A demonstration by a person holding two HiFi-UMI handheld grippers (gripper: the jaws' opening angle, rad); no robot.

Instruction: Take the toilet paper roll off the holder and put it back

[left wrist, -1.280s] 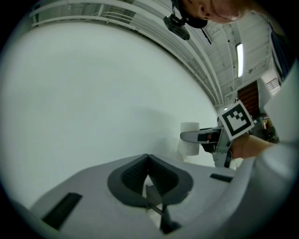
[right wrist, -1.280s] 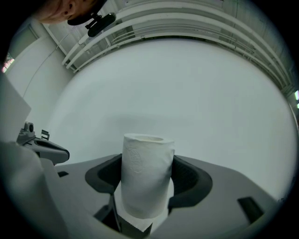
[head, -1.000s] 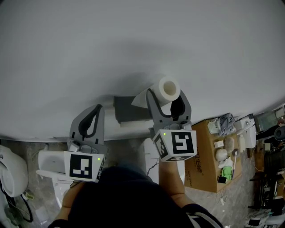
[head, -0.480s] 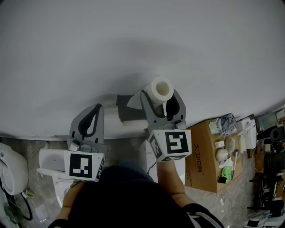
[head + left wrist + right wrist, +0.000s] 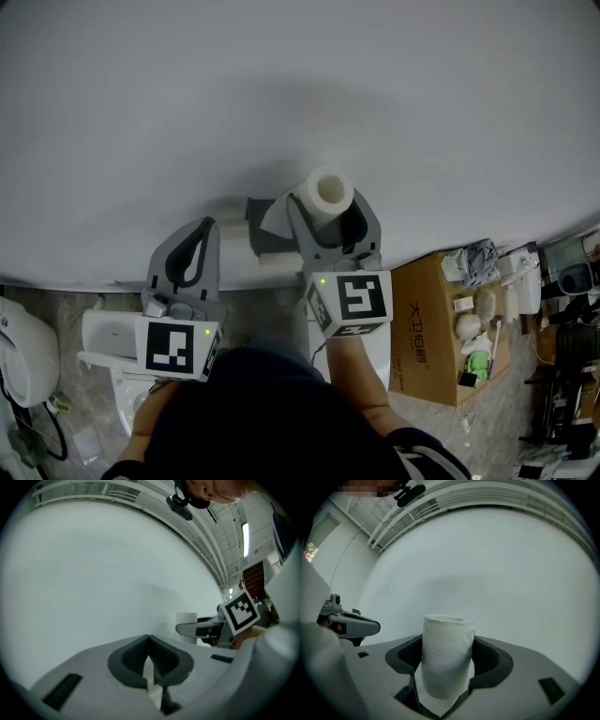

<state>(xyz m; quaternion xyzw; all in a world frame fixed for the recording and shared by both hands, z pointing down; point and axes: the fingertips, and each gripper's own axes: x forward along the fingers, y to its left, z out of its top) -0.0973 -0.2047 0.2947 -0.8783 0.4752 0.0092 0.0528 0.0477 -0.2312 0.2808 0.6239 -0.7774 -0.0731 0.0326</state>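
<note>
The white toilet paper roll [image 5: 329, 191] is upright between the jaws of my right gripper [image 5: 330, 210], which is shut on it close to the grey wall. Its hollow core faces the head camera. In the right gripper view the roll [image 5: 447, 656] stands between the dark pads, a loose sheet trailing under it. The grey holder [image 5: 263, 223] is fixed to the wall just left of the roll. My left gripper [image 5: 191, 259] hangs further left, shut on nothing; its jaws [image 5: 149, 663] meet, and the roll [image 5: 187, 620] shows to its right.
A white toilet [image 5: 105, 343] stands below the left gripper. Right of my right arm is a cardboard box [image 5: 424, 323] with several small items. More clutter [image 5: 562, 375] fills the far right floor. The plain wall [image 5: 281, 94] takes up the upper view.
My right gripper has carried the roll leftwards and a little up, closer to the holder. The left gripper has stayed where it was.
</note>
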